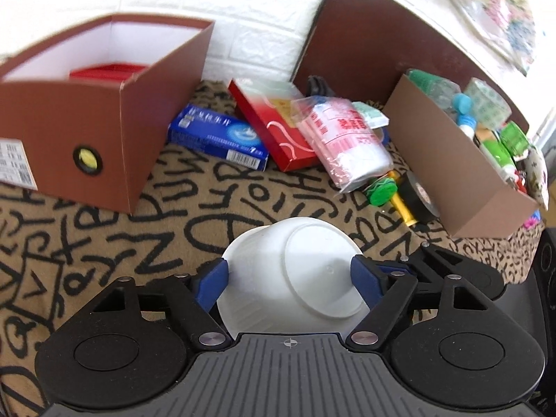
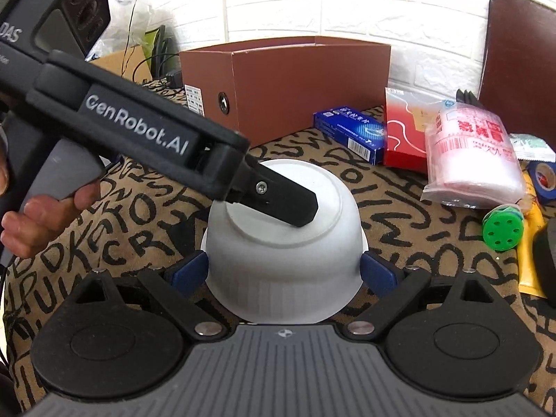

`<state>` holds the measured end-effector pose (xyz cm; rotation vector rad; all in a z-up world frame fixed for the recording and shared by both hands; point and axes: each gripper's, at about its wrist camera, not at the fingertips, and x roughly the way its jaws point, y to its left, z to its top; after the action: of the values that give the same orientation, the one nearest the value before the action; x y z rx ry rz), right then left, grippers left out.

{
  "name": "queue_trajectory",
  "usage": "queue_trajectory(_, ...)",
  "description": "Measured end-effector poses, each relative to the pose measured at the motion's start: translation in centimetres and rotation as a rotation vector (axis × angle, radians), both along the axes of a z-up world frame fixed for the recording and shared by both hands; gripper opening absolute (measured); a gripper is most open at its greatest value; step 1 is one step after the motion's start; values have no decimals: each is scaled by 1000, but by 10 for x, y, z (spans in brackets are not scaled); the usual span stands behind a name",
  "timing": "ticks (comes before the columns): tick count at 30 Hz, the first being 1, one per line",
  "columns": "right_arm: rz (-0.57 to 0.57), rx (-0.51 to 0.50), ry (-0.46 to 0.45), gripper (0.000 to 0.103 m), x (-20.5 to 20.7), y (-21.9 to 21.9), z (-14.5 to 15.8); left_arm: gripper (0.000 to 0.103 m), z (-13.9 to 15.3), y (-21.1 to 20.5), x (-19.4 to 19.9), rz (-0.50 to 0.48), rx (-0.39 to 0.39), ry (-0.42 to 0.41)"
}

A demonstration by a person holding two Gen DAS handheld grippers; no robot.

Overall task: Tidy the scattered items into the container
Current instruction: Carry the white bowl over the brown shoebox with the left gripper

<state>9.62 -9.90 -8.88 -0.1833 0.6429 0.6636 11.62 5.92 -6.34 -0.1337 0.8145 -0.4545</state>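
Note:
A white bowl (image 1: 295,278) lies upside down on the patterned cloth; it also shows in the right wrist view (image 2: 285,243). My left gripper (image 1: 290,279) has its blue pads (image 1: 213,283) pressed on both sides of the bowl. My right gripper (image 2: 283,271) has its pads (image 2: 189,271) against the bowl's rim on both sides. The left gripper's black body (image 2: 139,132) reaches over the bowl from the left. The brown open box (image 1: 100,111) stands at the back left with a red item inside; it also shows in the right wrist view (image 2: 295,83).
Behind the bowl lie a blue carton (image 1: 219,137), a red box (image 1: 274,128), a pink-printed plastic bag (image 1: 347,142), a green spool (image 1: 380,191), a yellow tube (image 1: 403,201) and black tape (image 1: 422,198). A cardboard tray (image 1: 451,170) of small items stands at the right.

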Motion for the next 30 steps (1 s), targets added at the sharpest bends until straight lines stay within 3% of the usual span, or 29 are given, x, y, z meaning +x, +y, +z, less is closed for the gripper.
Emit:
queue_trajectory(4,-1,-15,-39,95,-7,2,6,76,9,-5,-12,-18,43,-65)
queue_trajectory(11,16,-67,-160,95,-25,6,18,73,27,-2,-28,-11,29,-126)
queue_trajectory(13,22,-85,-186,95,-27,7,20,78,32,-1,-33,-7,28,-140)
queue_trajectory(15,21,-90,-200,95,-28,9,22,77,36,-2,-36,-2,31,-149)
queue_trajectory(30,-80,-25,-177,96,-29,-15,21,78,40,-25,-54,-66,-33,-131)
